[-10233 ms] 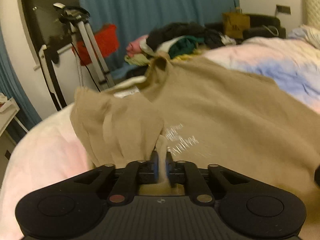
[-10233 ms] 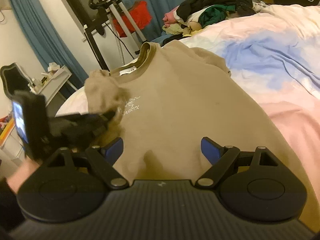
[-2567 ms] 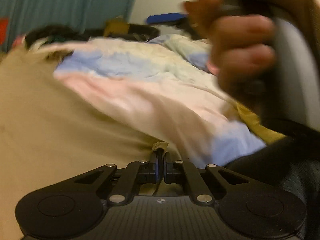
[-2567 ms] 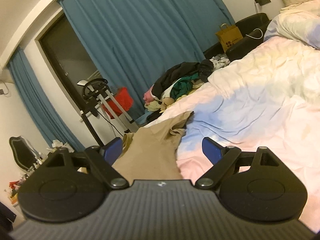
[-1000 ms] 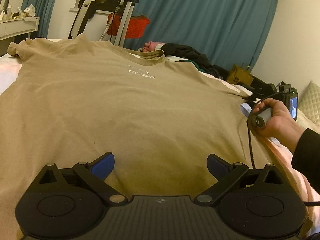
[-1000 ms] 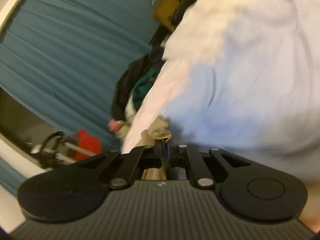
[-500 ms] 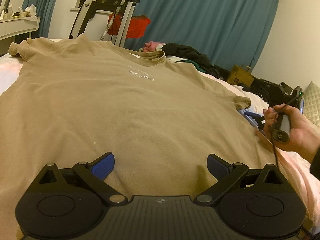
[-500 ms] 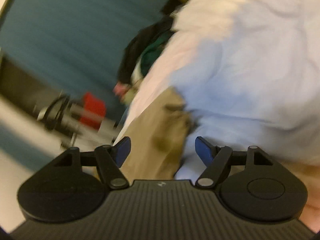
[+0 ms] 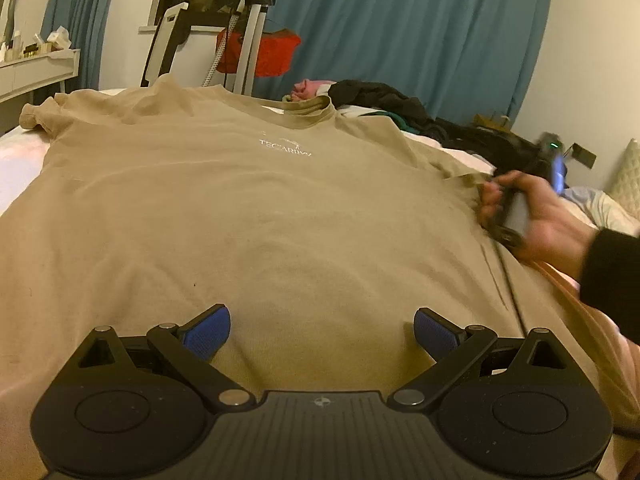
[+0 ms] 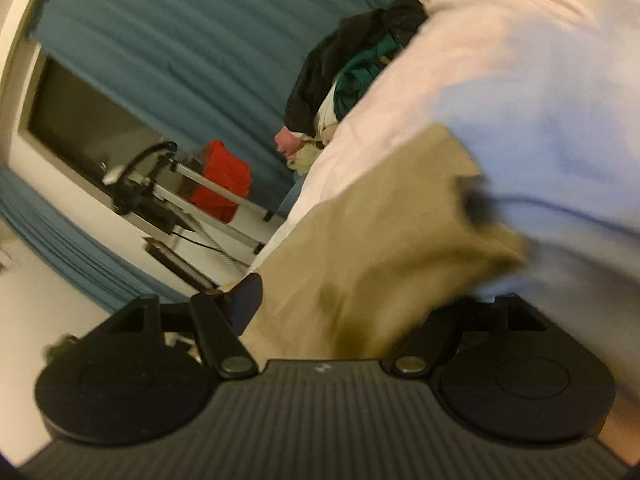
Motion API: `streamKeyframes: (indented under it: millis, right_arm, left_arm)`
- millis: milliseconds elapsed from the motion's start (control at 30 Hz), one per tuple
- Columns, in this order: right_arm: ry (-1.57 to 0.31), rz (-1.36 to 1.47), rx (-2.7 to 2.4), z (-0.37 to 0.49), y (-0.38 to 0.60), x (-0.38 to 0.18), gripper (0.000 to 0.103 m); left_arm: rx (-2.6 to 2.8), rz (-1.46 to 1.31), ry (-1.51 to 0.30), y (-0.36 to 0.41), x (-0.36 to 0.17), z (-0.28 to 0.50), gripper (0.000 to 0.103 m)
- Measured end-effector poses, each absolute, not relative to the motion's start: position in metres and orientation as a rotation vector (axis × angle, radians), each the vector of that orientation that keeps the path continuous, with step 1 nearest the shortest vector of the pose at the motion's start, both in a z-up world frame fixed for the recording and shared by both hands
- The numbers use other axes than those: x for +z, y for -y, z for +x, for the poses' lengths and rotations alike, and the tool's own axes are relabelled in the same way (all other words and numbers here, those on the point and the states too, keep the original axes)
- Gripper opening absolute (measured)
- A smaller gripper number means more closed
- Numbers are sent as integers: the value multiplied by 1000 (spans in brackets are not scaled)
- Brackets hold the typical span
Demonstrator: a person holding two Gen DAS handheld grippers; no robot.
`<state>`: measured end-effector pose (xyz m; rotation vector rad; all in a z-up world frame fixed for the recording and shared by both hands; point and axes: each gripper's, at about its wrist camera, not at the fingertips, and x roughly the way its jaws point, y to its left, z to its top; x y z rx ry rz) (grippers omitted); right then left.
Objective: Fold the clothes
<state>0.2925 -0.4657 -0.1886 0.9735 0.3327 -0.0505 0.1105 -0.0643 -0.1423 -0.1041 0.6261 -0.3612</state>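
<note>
Right gripper lets go of the sleeve; shirt lies spread for folding

A second ago the right gripper (image 10: 352, 304) pinched the sleeve (image 10: 404, 216); now its fingers stand wide, cloth loose between them, so the smoothing looks done and no fold has begun. The shirt (image 9: 256, 216) lies flat, face up on the bed (image 10: 540, 92), collar at 12 o'clock. The left gripper (image 9: 322, 326) hovers low over the hem, fingers wide, empty. The right hand (image 9: 532, 216) tilts at 3 o'clock.

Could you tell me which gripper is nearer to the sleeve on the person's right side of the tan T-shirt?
Right. The right gripper is open at that sleeve; the left gripper hovers open over the T-shirt near its hem.
</note>
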Motion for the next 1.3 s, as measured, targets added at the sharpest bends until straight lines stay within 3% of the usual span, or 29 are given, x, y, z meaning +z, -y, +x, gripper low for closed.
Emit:
streamKeyframes:
  millis: [100, 200, 433, 700, 867, 1067, 1167, 1267, 1300]
  right_arm:
    - [-312, 934, -90, 318, 468, -187, 55]
    - [-313, 932, -139, 334, 474, -182, 10]
    - [-334, 674, -249, 345, 449, -109, 8]
    - [-360, 185, -359, 357, 317, -22, 8]
    - [-402, -41, -292, 372, 203, -23, 8]
    - [-479, -271, -148, 402, 94, -81, 9]
    - [-581, -304, -82, 417, 73, -112, 13]
    - [-632, -296, -55, 421, 69, -122, 25]
    - [-623, -253, -48, 417, 76, -116, 41]
  left_arm:
    - [-352, -93, -620, 65, -143, 112, 99]
    - [-338, -58, -600, 71, -144, 111, 99]
    - [-285, -38, -620, 69, -131, 113, 99]
    - [-130, -7, -653, 25, -95, 111, 98]
    - [-2, -151, -585, -33, -65, 128, 98]
    - [111, -211, -563, -73, -67, 148, 98]
    - [119, -217, -596, -74, -77, 155, 97]
    - [112, -218, -626, -72, -87, 160, 97]
    - [108, -217, -633, -70, -88, 162, 97]
